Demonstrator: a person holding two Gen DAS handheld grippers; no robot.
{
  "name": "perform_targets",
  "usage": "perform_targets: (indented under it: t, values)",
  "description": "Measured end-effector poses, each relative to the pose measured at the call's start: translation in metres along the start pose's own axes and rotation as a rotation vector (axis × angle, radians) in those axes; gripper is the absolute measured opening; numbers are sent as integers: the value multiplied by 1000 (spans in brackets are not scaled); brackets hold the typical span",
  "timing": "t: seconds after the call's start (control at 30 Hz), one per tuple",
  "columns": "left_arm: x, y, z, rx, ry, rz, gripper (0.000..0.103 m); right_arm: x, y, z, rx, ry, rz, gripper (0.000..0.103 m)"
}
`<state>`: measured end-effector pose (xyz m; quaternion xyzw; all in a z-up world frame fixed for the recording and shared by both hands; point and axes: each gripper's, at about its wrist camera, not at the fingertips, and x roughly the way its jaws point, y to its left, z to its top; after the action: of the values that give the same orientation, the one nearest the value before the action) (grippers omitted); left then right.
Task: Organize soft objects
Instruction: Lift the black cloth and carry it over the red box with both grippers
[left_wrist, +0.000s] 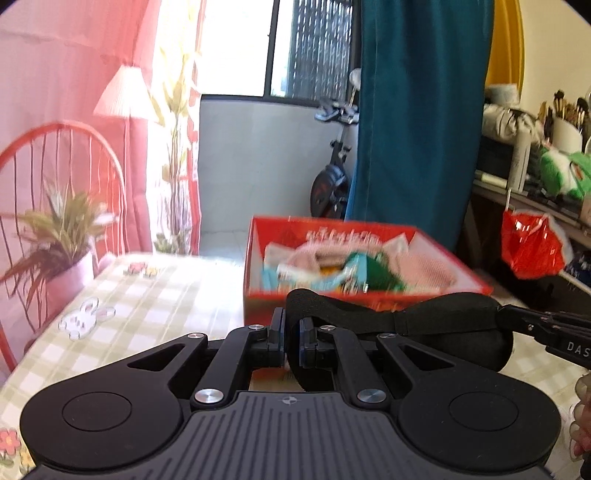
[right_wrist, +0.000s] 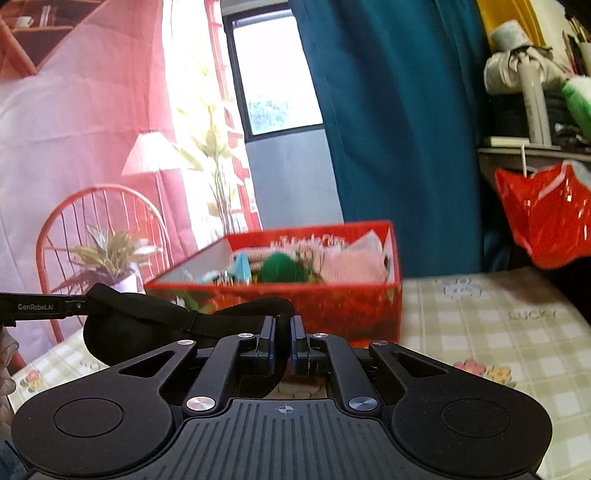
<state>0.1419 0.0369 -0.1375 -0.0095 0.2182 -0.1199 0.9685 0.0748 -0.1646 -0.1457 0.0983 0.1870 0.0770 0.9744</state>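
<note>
Two claws pinch one black sleep mask (left_wrist: 454, 314) low in frame: left claw (left_wrist: 291, 332) grips its strap, right claw (right_wrist: 283, 339) its other end. Behind, mid-frame, sits the red box (left_wrist: 369, 306) on the checked counter (left_wrist: 147, 295).

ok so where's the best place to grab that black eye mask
At its two ends, one gripper per side, as now: the left gripper pinches the strap end and the right gripper the other end. The eye mask is long, thin and floppy, so gripping both ends from opposite sides keeps it stretched flat for the red box.
</note>
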Motion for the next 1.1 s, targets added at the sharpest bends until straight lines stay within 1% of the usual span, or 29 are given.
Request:
perform_targets:
  t: [0.13, 0.27, 0.43, 0.63, 0.87, 1.0, 1.1]
  values:
    - [1, -7, 24, 17, -49, -8, 8, 2, -1, 26, 7, -31, -2, 7]
    - [16, -12, 46, 25, -83, 0, 8, 11, -1, 51, -26, -54, -14, 7]
    - [43, -20, 69, 62, -115, 16, 8, 36, -6, 78, -64, -84, -42, 7]
    - [81, -26, 92, 62, -131, 47, 8, 74, -12, 105, -82, -114, -82, 7]
    - [128, -33, 107, 66, -113, 58, 8, 118, -19, 117, -95, -105, -130, 7]
    - [153, -31, 107, 51, -80, 70, 8, 143, -22, 119, -107, -80, -145, 7]
    - [170, -28, 104, 52, -39, 78, 8, 161, -24, 118, -114, -47, -154, 7]
